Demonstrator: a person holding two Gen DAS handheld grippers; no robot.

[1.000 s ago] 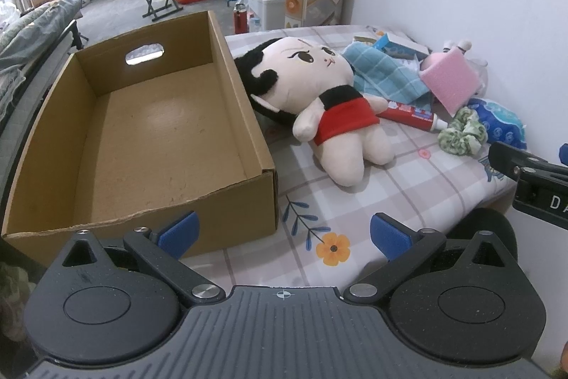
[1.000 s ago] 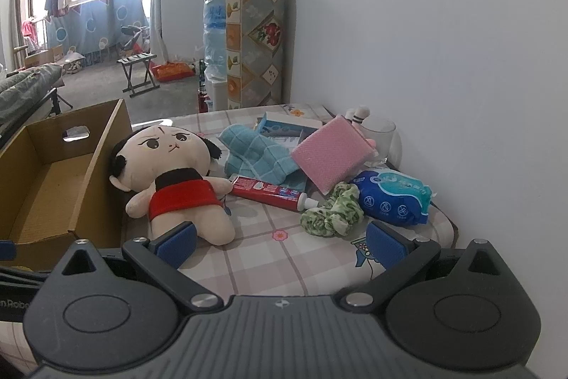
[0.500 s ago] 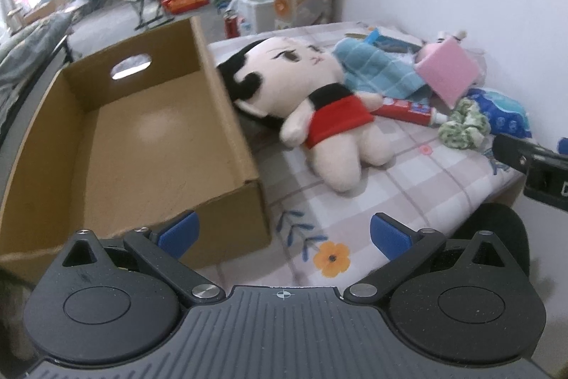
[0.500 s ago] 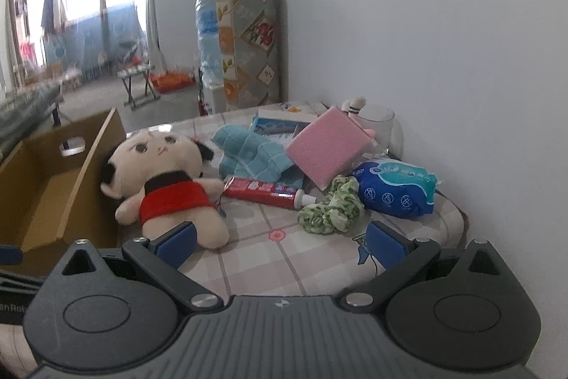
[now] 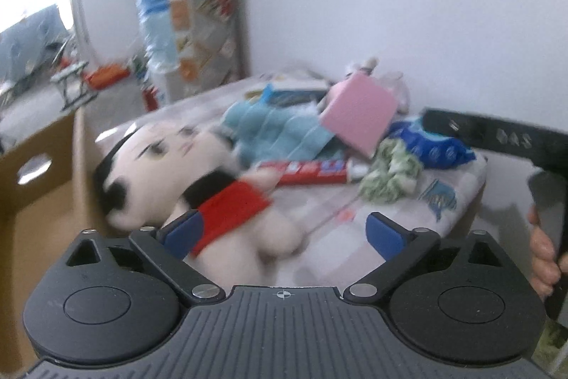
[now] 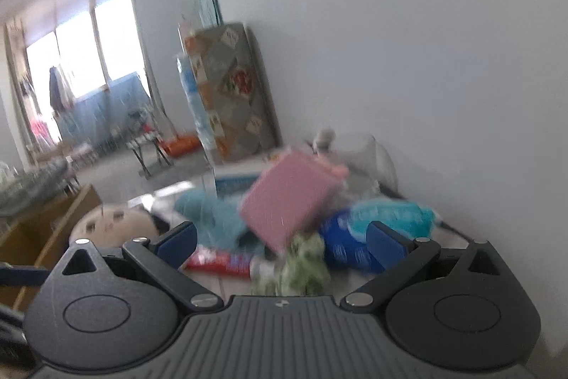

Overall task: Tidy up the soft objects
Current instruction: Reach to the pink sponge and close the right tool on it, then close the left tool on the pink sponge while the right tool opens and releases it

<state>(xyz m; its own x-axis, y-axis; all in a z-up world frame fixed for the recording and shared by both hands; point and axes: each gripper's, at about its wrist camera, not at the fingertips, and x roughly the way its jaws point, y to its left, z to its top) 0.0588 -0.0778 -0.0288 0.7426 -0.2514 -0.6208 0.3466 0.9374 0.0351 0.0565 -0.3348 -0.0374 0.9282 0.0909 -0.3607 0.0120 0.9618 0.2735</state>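
1. The left tongs [image 5: 284, 229] stand wide, and their jaws have just been closing a little. The doll's legs lie between the blue pads [image 5: 184, 231], but the pads do not press on them.
2. The plush doll [image 5: 198, 187], with black hair and a red skirt, lies on its back on the worktop [image 5: 443, 198], which is covered with a checked, flower-printed cloth. Its head rests against the wall of the cardboard box [image 5: 46, 173] at the left.
3. The right tongs [image 6: 282, 240] stand partly apart with nothing gripped; the green scrunchie [image 6: 305, 265] shows in the gap, beyond the pads.
4. Behind the doll lies a blue towel [image 5: 273, 134]. A pink sponge [image 5: 358, 116] leans tilted on the pile just right of it.
5. A red toothpaste tube [image 5: 305, 171] lies flat between the doll and the scrunchie.
6. A blue wipes pack [image 5: 436, 148] sits beside the scrunchie, near the wall.
7. In the left wrist view the other gripper's dark body crosses the right edge, with a person's hand [image 5: 541, 258] around its handle.
8. Both views are blurred, so small print cannot be read.
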